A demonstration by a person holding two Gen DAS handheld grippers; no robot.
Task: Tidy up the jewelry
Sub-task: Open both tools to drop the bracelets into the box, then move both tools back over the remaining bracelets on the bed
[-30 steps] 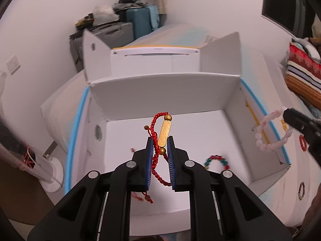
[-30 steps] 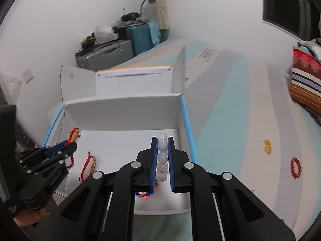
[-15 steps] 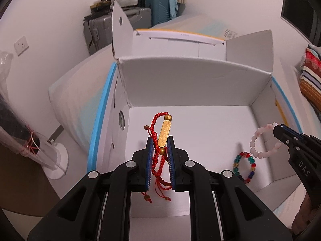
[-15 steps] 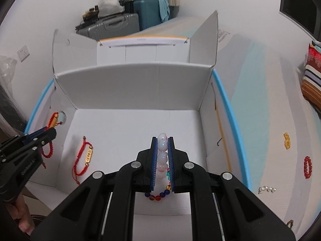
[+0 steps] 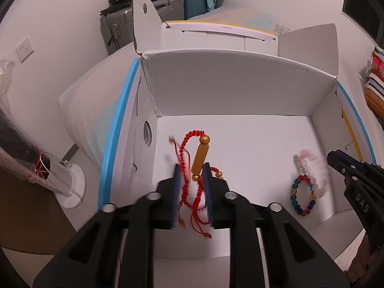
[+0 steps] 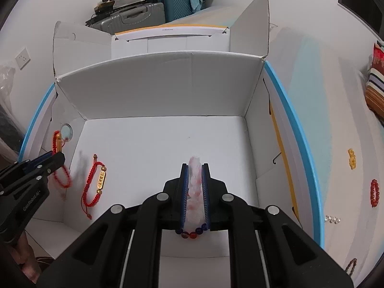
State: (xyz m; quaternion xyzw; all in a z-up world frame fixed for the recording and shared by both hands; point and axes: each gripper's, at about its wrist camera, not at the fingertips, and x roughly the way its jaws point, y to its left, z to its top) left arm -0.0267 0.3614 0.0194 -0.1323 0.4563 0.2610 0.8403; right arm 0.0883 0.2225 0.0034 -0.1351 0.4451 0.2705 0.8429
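My left gripper (image 5: 192, 168) is open over the white cardboard box (image 5: 240, 91); the red cord bracelet with a gold bar (image 5: 200, 154) is blurred between its parted fingers. Another red gold-bar bracelet (image 6: 97, 180) lies on the box floor, left side. My right gripper (image 6: 195, 168) is open with the pink bead bracelet (image 6: 195, 180) blurred between its fingers; in the left wrist view the pink bracelet (image 5: 309, 165) is over a multicolour bead bracelet (image 5: 303, 195). The left gripper also shows in the right wrist view (image 6: 54, 158).
Outside the box on the striped bedsheet lie a yellow charm (image 6: 351, 158), a red bead bracelet (image 6: 374, 193), small pearls (image 6: 332, 219) and a brown bracelet (image 6: 351, 265). Suitcases (image 6: 148, 9) stand by the far wall. A striped cushion (image 6: 375, 88) lies at the right.
Both grippers moved down into the box and their jaws parted. The red cord bracelet and the pink bead bracelet are blurred, slipping free.
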